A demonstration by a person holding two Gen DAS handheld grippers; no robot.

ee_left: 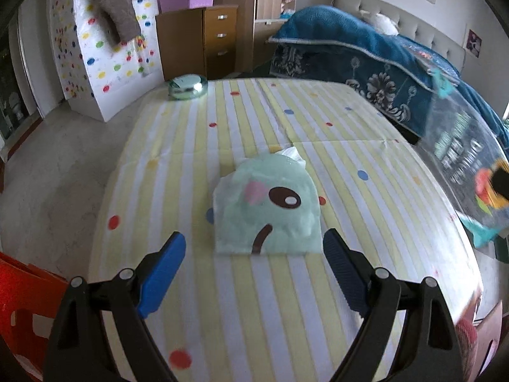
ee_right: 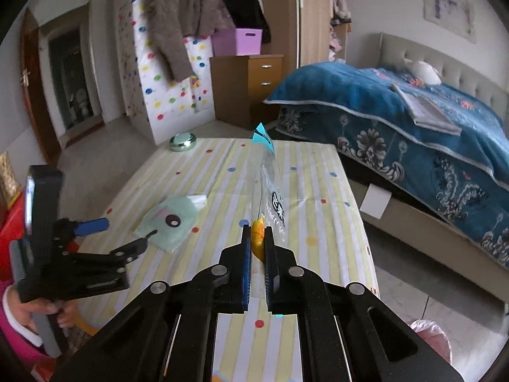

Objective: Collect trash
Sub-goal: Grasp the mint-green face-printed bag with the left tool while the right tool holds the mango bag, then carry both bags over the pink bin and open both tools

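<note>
Left gripper (ee_left: 254, 248) jaws spread wide, mint green packet (ee_left: 267, 207) lying on the striped worktop (ee_left: 366, 165) just ahead between them, right gripper (ee_right: 257, 232) jaws clamped on clear snack bag (ee_right: 270, 187), lifted upright

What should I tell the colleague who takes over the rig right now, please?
Right gripper: shut on a clear snack bag, held upright above the striped table.
Left gripper: open, low over the table, jaws either side of the near edge of the mint-green cartoon-face packet, not gripping.
Done: snack bag picked up.
Left: grasp the packet, bin both. A pink-lined bin stands right of the table.
</note>
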